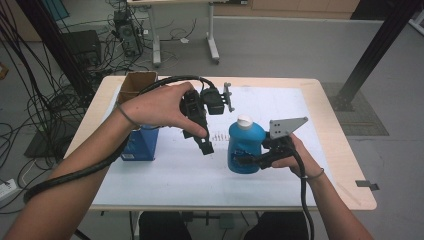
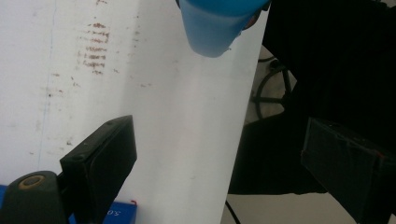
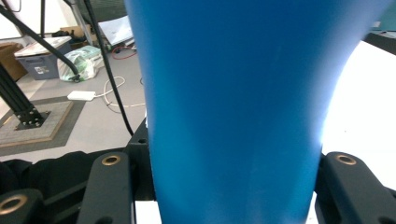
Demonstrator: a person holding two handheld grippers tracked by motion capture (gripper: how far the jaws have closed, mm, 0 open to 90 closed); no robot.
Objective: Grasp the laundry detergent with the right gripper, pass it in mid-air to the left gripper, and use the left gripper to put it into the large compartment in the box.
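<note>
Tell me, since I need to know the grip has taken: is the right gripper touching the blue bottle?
Touching. In the right gripper view the blue bottle sits squeezed between both black jaws of the right gripper, with no gap on either side.

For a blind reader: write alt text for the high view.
A person's right tool grips a blue bottle with a white cap, upright on a white-covered table. The left tool hangs open beside it, near a blue box.
</note>
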